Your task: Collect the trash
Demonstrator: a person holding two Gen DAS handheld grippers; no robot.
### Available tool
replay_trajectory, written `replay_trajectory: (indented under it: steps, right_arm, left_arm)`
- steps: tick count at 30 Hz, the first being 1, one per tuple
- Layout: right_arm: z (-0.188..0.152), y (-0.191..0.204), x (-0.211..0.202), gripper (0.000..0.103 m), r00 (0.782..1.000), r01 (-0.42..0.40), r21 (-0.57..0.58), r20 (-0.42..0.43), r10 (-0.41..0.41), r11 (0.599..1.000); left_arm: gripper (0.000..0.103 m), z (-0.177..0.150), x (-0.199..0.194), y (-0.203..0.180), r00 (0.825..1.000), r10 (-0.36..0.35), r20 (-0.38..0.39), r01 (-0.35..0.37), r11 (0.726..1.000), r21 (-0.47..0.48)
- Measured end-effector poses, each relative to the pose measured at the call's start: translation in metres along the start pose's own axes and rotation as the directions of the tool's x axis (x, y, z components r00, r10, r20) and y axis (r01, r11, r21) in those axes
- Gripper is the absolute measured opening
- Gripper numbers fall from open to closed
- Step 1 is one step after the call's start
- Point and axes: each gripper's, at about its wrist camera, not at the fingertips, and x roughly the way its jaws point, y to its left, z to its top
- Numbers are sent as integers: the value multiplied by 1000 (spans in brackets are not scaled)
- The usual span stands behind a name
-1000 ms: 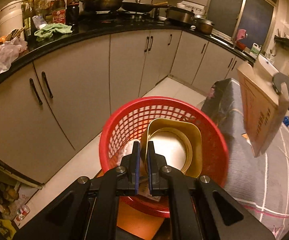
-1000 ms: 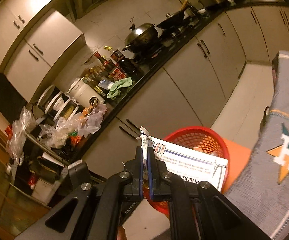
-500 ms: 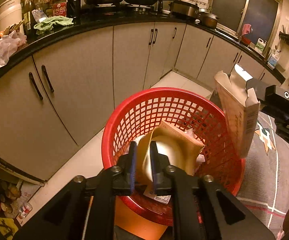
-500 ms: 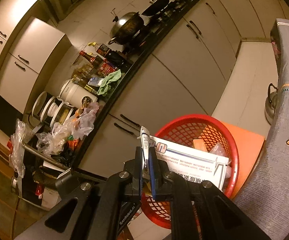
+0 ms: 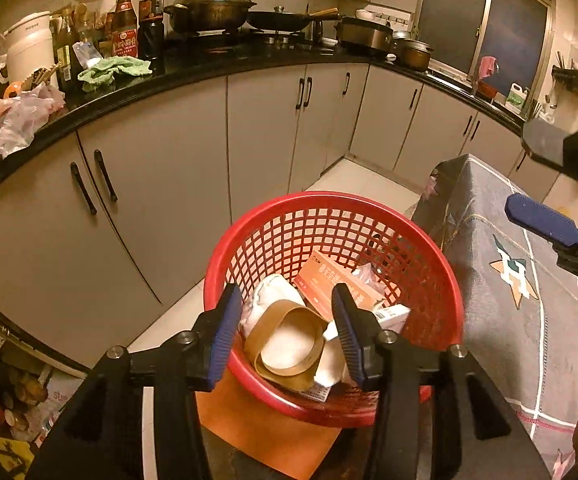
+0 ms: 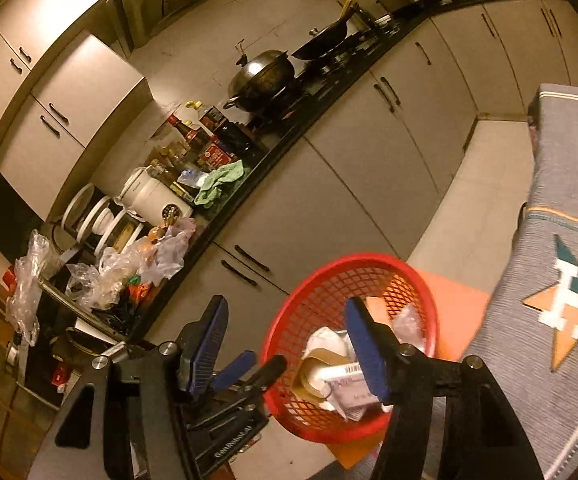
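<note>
A red mesh basket (image 5: 425,248) stands on the floor on an orange mat; it also shows in the right wrist view (image 6: 313,296). Inside lie a tan paper bowl (image 5: 289,346), an orange box (image 5: 329,284), a white carton (image 5: 389,314) and crumpled white paper (image 5: 269,292). My left gripper (image 5: 287,338) is open and empty just above the basket's near rim. My right gripper (image 6: 289,344) is open and empty above the basket; its blue fingertip (image 5: 541,220) shows at the right of the left wrist view.
A grey cloth-covered table (image 5: 529,300) stands right of the basket. Grey kitchen cabinets (image 5: 169,184) under a black counter (image 5: 209,64) with bottles, a wok and plastic bags curve behind it. Clutter sits on the floor at lower left (image 5: 9,420).
Both grippers opened. The tan bowl dropped from my left gripper into the basket, and the carton left my right gripper and lies in the basket.
</note>
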Motion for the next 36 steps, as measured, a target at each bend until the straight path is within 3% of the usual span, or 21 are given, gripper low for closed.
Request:
replay_trajectory:
  steps: [6, 10, 17, 23, 26, 29, 33, 36]
  right_arm:
    - [-12, -10, -19, 71, 998, 60, 7, -5, -60, 998]
    - [-23, -17, -34, 76, 995, 103, 6, -4, -103, 995]
    - [-43, -22, -62, 84, 975, 220, -20, 16, -220, 975]
    - [-59, -21, -83, 90, 915, 402, -110, 61, -398, 909]
    - [-73, -17, -98, 93, 873, 488, -156, 100, -478, 859]
    - [-88, -16, -114, 93, 849, 529, -173, 117, -516, 831]
    - [-109, -12, -132, 94, 819, 574, -194, 145, -555, 796]
    - [-128, -8, -146, 95, 795, 607, -211, 177, -580, 766]
  left_arm:
    - [61, -9, -16, -10, 1000, 10, 22, -10, 1000, 14]
    - [75, -16, -28, -16, 999, 28, 44, -29, 999, 13]
    - [84, -25, -45, -34, 989, 99, 109, -107, 992, 66]
    - [90, -33, -62, -43, 978, 136, 159, -148, 987, 67]
    - [94, -37, -72, -46, 971, 153, 184, -166, 984, 59]
    - [98, -42, -80, -51, 965, 167, 200, -181, 982, 57]
    - [99, -55, -89, -64, 943, 244, 225, -268, 960, 82]
    - [99, -64, -95, -73, 946, 234, 225, -264, 958, 116]
